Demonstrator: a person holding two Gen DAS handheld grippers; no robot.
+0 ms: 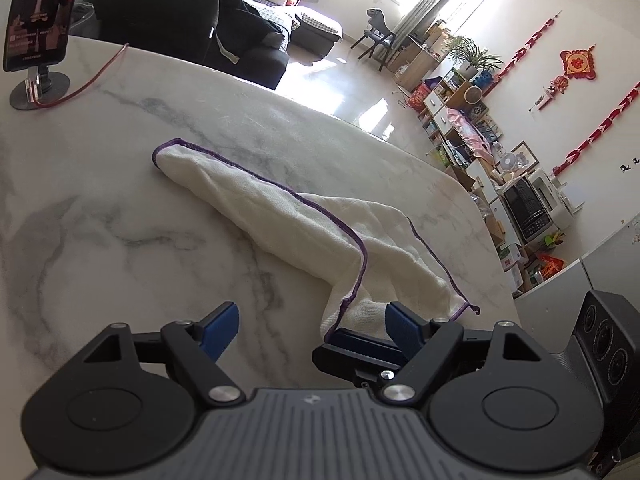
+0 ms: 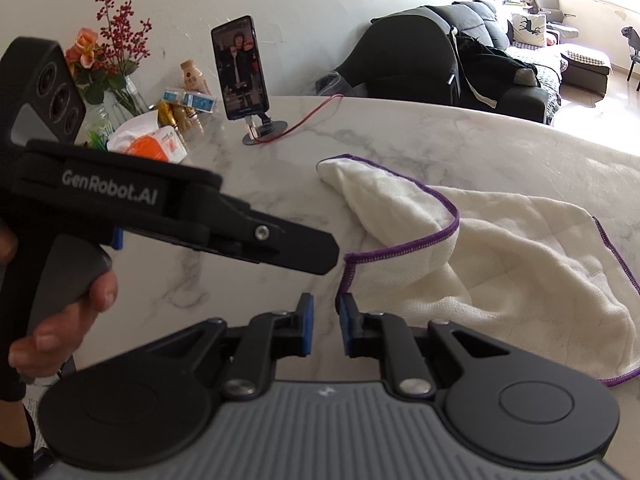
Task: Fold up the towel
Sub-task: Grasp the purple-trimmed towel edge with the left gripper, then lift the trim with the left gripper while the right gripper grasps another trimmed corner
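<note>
1 towel lies rumpled; left gripper spread wide, right gripper seemingly slightly apart.

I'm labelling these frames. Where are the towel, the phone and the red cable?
towel (image 1: 256, 204), left wrist view, its rolled middle.
phone (image 2: 242, 68), right wrist view, its screen.
red cable (image 2: 310, 114), right wrist view, mid-length.

towel cut off at right edge, phone top cropped — screen text unreadable

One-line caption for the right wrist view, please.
Right tool nearly closed at the purple-hemmed towel corner; left tool alongside.
</note>
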